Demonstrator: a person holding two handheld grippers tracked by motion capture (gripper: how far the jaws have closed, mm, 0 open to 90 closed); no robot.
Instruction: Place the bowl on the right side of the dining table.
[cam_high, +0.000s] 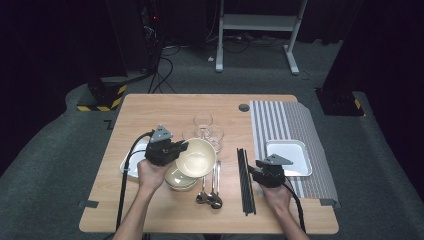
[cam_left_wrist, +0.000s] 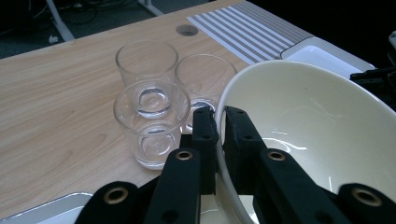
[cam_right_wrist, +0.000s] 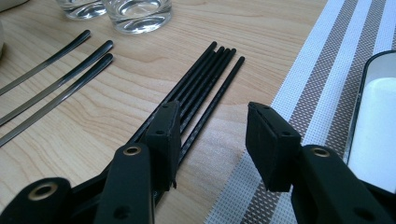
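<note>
On the wooden table (cam_high: 150, 107), near its front edge, the left gripper (cam_left_wrist: 219, 122) pinched the rim of a cream bowl (cam_left_wrist: 308, 121), tilted above a second bowl (cam_high: 179, 181). Judging by this, lifting was under way; next it needed carrying clear of the three glasses (cam_left_wrist: 152, 123). Beside the chopsticks (cam_right_wrist: 198, 95), the right gripper (cam_right_wrist: 215, 133) stood spread, empty. No writing was legible.
</note>
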